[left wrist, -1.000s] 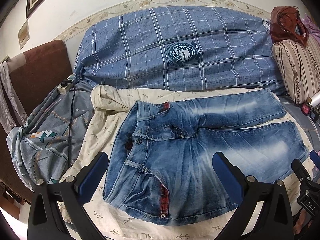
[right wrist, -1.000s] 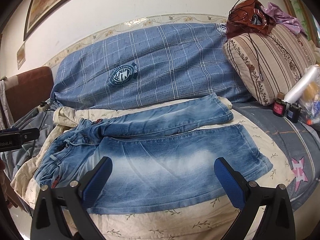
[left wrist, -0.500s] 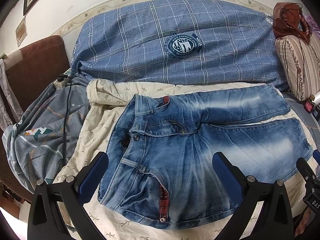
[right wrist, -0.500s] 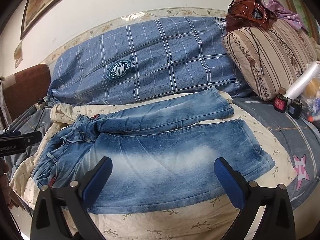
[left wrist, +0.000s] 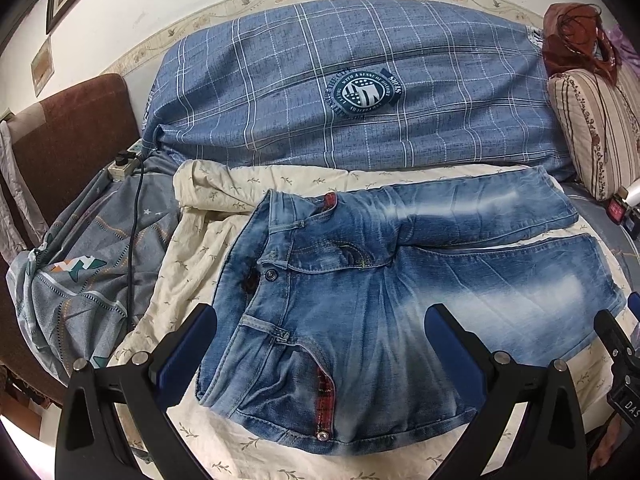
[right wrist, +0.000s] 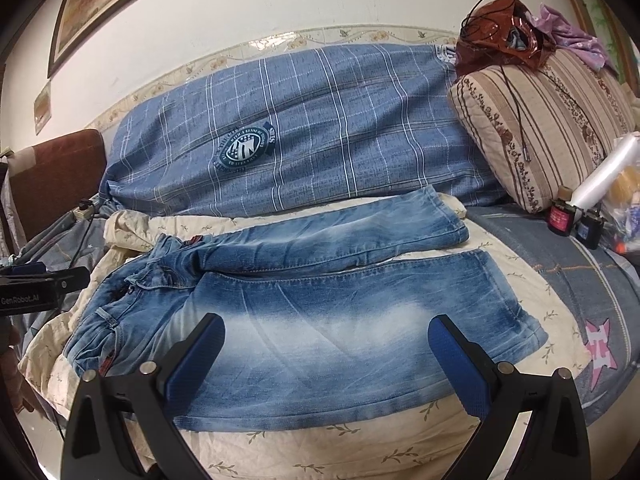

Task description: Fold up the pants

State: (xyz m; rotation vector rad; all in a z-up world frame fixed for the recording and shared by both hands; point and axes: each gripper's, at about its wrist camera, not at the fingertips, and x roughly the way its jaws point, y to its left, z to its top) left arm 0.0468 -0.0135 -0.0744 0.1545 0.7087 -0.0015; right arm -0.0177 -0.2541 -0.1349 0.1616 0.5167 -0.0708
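Left gripper (left wrist: 320,344): jaws wide apart, nothing between the blue pads, hanging over the waistband end of the jeans (left wrist: 384,280). Right gripper (right wrist: 324,354): also spread wide and empty, over the near leg. Neither touches denim as far as I can tell.

Hidden/cut off: both gripper bodies run off the bottom edge. The right gripper shows only as a black sliver at the right edge of the left view, lettering cut to "DAS". The left one pokes into the right view's left edge, label reads "GenRobot.AI". Small bottles (right wrist: 562,218) by the striped pillow (right wrist: 540,128): labels too small to read.

Jeans: light-wash denim, faded white across the thighs, lying flat on a cream leaf-print quilt (left wrist: 208,240) on the bed, waist to the left, legs to the right, slightly apart. Fly button undone, red plaid lining at the pocket edges.

Blue checked bolster (left wrist: 352,100) behind carries a round crest; its text is illegible.
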